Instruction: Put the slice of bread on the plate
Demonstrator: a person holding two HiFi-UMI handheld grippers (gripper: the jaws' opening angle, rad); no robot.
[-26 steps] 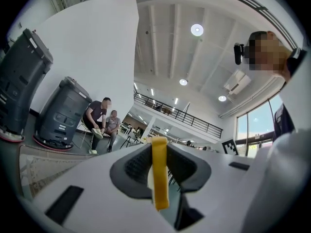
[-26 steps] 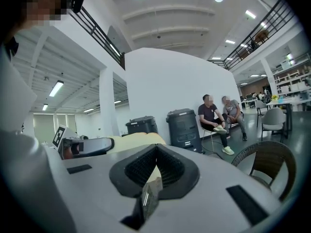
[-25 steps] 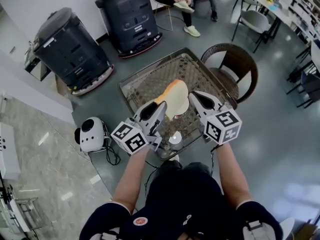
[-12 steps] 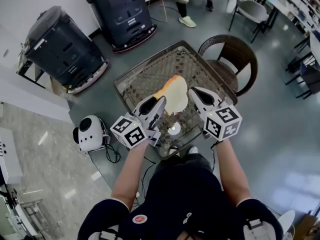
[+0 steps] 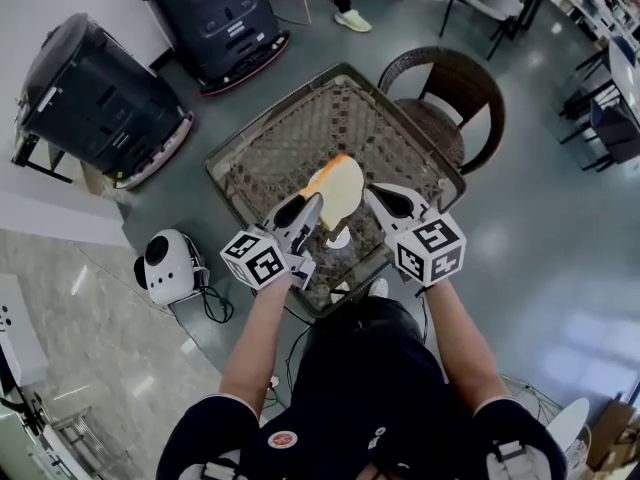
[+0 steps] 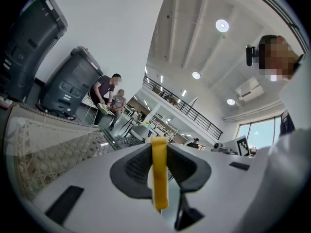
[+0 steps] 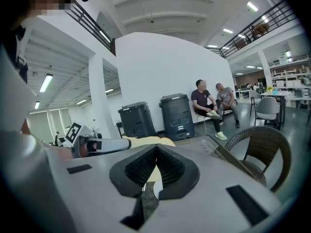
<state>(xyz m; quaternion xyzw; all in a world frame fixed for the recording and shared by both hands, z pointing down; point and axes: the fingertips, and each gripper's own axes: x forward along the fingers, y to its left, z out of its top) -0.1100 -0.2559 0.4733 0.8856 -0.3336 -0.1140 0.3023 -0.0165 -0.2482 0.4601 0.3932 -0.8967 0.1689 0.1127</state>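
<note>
1. Nearest the head view is one person in a dark top, both forearms stretched forward, with one gripper in each hand: two grippers, each bearing one cube with square markers, at (image 5: 255, 258) and (image 5: 430, 248).
2. The left gripper (image 5: 312, 206) has its jaws clamped on the one slice of bread (image 5: 338, 180). In the left gripper view the slice stands edge-on between the pads as a yellow strip. The head view shows its pale face and browner crust sticking out beyond the jaw tips, held up above the table.
3. The right gripper (image 5: 375, 193) lies just beside the bread on the other side. In its own view the jaw tips meet and nothing is pinched between them.
4. Just below the bread one small white disc (image 5: 338, 238) shows at the table. I cannot tell whether it is the plate.
5. One square table (image 5: 300, 138) with a woven, glassy top lies under both grippers.
6. One dark wicker chair (image 5: 445, 98) stands at the table's far right edge.
7. One small white rounded device (image 5: 165, 266) with a cable sits on the floor left of the table.
8. Two large dark wheeled units stand further off, at (image 5: 90, 98) and (image 5: 215, 13).
9. Furthest away, two seated people, at (image 7: 204, 103) and (image 7: 224, 98), show in the right gripper view.
</note>
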